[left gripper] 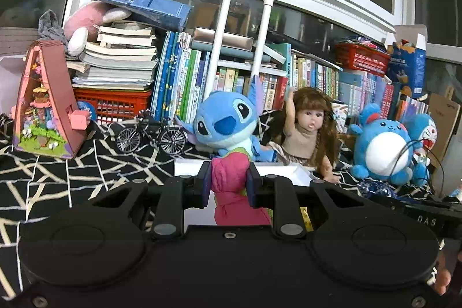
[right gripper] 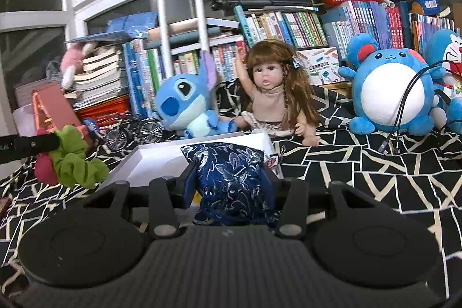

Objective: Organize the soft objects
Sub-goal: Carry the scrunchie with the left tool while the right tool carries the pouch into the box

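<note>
The left gripper (left gripper: pixel 228 182) is clenched on a soft pink-and-green fabric toy (left gripper: pixel 235 186). From its own camera the toy shows as a bunched magenta cloth body squeezed between the two dark pads, with a strip of lime green at the top edge. In the right wrist view the same toy (right gripper: pixel 70 158) hangs in the air at the tip of the left gripper, a rumpled green mass with a rounded pink lump at its lower left, above the black cloth with cream line pattern (right gripper: pixel 361 172).

The right gripper (right gripper: pixel 229 186) grasps a small dark blue brocade pouch with silvery leaf pattern (right gripper: pixel 228 178). The pouch is plump and pillow-like, its satin surface shiny, its top corner sticking up past the pads, and it sits just in front of the shallow white cardboard box (right gripper: pixel 150 160) that lies open on the cloth.

Behind the box sit a blue plush alien with big ears (right gripper: pixel 184 103), a long-haired brown-haired doll with one arm raised (right gripper: pixel 274 94) and a round blue plush with a white belly (right gripper: pixel 387 94).
</note>
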`<state>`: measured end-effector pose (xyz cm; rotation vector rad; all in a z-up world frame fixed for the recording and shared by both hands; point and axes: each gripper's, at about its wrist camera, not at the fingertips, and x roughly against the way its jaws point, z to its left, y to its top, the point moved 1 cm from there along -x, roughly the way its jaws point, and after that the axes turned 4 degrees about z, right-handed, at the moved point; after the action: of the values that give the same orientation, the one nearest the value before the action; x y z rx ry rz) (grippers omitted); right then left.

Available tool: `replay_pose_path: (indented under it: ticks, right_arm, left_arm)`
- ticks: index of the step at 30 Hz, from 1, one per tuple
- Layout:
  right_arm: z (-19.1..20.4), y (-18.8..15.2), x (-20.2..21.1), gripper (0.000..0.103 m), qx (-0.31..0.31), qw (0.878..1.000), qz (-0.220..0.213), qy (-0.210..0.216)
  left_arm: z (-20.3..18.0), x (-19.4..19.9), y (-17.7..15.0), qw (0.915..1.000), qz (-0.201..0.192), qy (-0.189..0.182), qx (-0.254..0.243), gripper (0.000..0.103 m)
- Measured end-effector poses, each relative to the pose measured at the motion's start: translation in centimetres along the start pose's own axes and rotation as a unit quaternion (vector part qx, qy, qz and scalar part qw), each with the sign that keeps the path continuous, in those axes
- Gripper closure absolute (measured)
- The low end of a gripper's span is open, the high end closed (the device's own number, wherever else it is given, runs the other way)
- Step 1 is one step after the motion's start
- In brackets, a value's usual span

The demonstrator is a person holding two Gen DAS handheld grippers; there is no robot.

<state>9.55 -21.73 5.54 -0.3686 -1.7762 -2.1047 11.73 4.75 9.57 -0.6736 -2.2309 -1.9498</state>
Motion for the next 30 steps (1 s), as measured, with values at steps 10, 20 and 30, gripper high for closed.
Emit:
replay_pose_path:
  ticks: [10, 20, 30]
  right_arm:
    - [-3.2, 3.0, -7.2, 0.053, -0.078, 0.994, 0.073, 0.001]
    - [-3.8, 2.7, -12.4, 0.053, -0.124, 0.984, 0.129, 0.006]
    - [-3.0, 2.5, -13.9, 0.054, -0.123, 0.982, 0.141, -0.002]
  left_arm:
    - [0.2, -7.0, 1.3, 0.9996, 0.022, 0.019, 0.001, 0.080]
    - [1.7, -13.4, 0.4, 0.9953, 0.079, 0.016, 0.054, 0.080]
    - [2.1, -15.0, -1.0, 0.9930, 0.102, 0.017, 0.056, 0.080]
